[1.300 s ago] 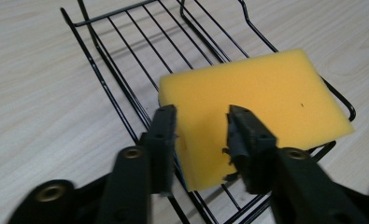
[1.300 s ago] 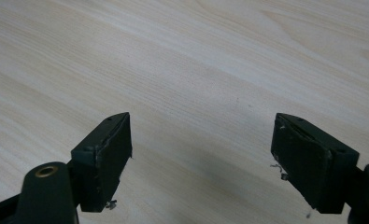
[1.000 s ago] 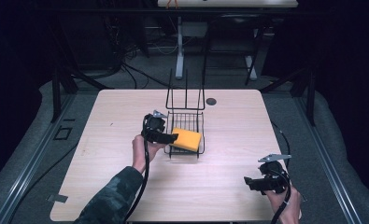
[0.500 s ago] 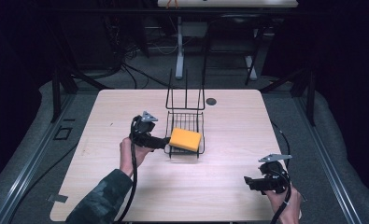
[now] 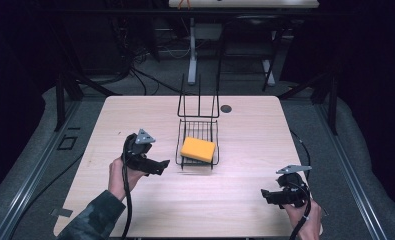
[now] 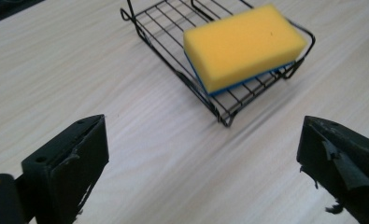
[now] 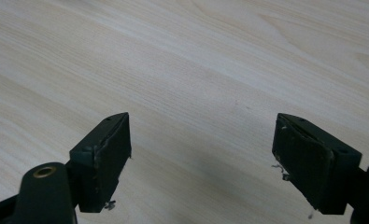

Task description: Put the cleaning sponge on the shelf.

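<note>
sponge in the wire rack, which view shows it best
The left gripper view: the yellow sponge is close and sharp, its blue underside visible, lying in the black wire rack. The high view shows it small and from above. The right gripper view looks at bare wooden table.

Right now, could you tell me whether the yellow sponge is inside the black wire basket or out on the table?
Inside: the yellow rectangular sponge lies flat on the black wire basket's grid floor, within its rim, on the pale wooden table.

Dark lab: framed wooden table [image 5: 135, 115], floor cables [image 5: 150, 75].
</note>
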Demonstrator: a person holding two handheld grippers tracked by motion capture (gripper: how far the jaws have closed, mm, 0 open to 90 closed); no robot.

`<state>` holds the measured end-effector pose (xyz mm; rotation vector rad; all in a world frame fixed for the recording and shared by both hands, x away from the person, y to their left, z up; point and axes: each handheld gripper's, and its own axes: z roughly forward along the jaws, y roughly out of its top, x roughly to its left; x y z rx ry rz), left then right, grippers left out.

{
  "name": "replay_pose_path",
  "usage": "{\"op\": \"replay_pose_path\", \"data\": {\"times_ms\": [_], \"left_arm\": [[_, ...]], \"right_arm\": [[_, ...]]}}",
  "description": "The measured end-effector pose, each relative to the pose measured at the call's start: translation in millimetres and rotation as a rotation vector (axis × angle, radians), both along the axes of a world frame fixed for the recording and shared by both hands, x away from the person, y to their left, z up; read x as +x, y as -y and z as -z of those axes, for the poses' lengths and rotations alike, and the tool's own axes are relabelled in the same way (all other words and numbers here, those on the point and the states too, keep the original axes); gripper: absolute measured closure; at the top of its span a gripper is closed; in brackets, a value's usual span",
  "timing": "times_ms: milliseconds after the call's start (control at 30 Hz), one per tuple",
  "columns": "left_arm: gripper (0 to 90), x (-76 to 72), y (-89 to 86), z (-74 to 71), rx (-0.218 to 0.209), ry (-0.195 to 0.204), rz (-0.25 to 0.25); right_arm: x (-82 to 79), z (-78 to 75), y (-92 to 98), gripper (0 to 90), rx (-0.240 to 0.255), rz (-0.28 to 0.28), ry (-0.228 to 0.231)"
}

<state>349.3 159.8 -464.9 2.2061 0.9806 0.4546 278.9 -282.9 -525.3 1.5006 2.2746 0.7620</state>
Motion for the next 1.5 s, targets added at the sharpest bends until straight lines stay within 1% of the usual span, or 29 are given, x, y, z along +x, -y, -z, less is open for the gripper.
{"op": "replay_pose_path", "data": {"times_ms": [100,133,200,267,333,367,400,600,667,733,767,833,867,900,933,1033,1100,1133,1200,1267,1300,1367,1500], "left_arm": [[0.5,-11.2,-11.1,4.8,0.012,-0.011,0.002],[0.5,-13.6,-13.8,6.0,0.013,-0.009,-0.002],[0.5,-20.1,-21.8,8.6,0.014,-0.018,-0.008],[0.5,-25.8,-30.3,11.5,0.024,-0.021,-0.016],[0.4,-30.5,-37.3,14.7,0.023,-0.029,-0.022],[0.4,-33.4,-41.6,17.2,0.029,-0.031,-0.026],[0.4,-36.4,-45.5,19.3,0.031,-0.039,-0.03],[0.3,-48.1,-57.6,31.3,0.031,-0.06,-0.03],[0.3,-51.9,-61.6,35.6,0.03,-0.066,-0.029],[0.3,-54.7,-65.4,40.1,0.035,-0.081,-0.02],[0.3,-55.7,-66.8,41.8,0.042,-0.079,-0.017],[0.3,-57.0,-68.4,45.8,0.044,-0.08,-0.021],[0.3,-56.8,-69.5,48.9,0.05,-0.089,-0.011],[0.3,-56.5,-69.4,52.1,0.058,-0.096,-0.011],[0.3,-56.0,-69.1,54.9,0.069,-0.103,-0.009],[0.3,-53.8,-68.4,61.5,0.08,-0.123,0.0],[0.3,-52.0,-68.4,64.2,0.086,-0.131,0.008],[0.3,-51.4,-68.5,65.0,0.086,-0.138,0.011],[0.3,-50.1,-68.1,67.1,0.096,-0.151,0.021],[0.3,-48.4,-67.4,69.7,0.109,-0.161,0.029],[0.3,-47.6,-67.3,70.6,0.106,-0.167,0.037],[0.3,-46.6,-66.3,71.5,0.112,-0.168,0.038],[0.3,-45.1,-64.8,73.6,0.12,-0.18,0.058]], "right_arm": [[0.0,0.0,-0.2,19.1,-0.005,-0.005,0.006],[-0.2,0.2,-0.8,19.1,0.001,-0.003,0.004],[-0.3,0.1,-1.2,19.1,0.002,-0.003,0.003],[-0.3,0.4,-1.4,19.1,0.001,-0.004,0.003],[0.0,0.5,-1.3,19.1,-0.009,-0.007,0.003],[-0.1,0.9,-2.1,19.1,-0.003,-0.004,0.001],[0.0,0.4,-1.9,19.1,-0.013,-0.01,0.0],[-1.0,0.3,-4.1,19.1,-0.015,-0.011,-0.011],[-1.0,1.0,-4.9,19.1,-0.017,-0.01,-0.002],[-0.9,1.4,-5.4,19.2,-0.018,-0.013,-0.005],[-0.9,1.3,-5.5,19.1,-0.02,-0.015,-0.011],[-0.8,2.1,-5.9,19.2,-0.021,-0.016,-0.008],[-0.9,1.6,-5.9,19.1,-0.025,-0.018,-0.013],[-0.9,2.2,-6.2,19.1,-0.021,-0.019,-0.008],[-0.8,1.7,-5.9,19.1,-0.026,-0.022,-0.013],[-0.2,3.4,-6.0,19.1,-0.021,-0.02,-0.011],[0.2,3.6,-5.3,19.1,-0.03,-0.026,-0.018],[0.3,5.1,-6.4,19.1,-0.02,-0.022,-0.018],[1.1,5.3,-6.6,19.0,-0.032,-0.028,-0.026],[2.1,6.4,-7.4,19.0,-0.031,-0.031,-0.027],[2.4,6.6,-7.7,19.0,-0.034,-0.031,-0.029],[3.1,6.9,-7.8,18.9,-0.037,-0.036,-0.031],[3.4,7.4,-6.9,18.7,-0.041,-0.038,-0.033]]}}
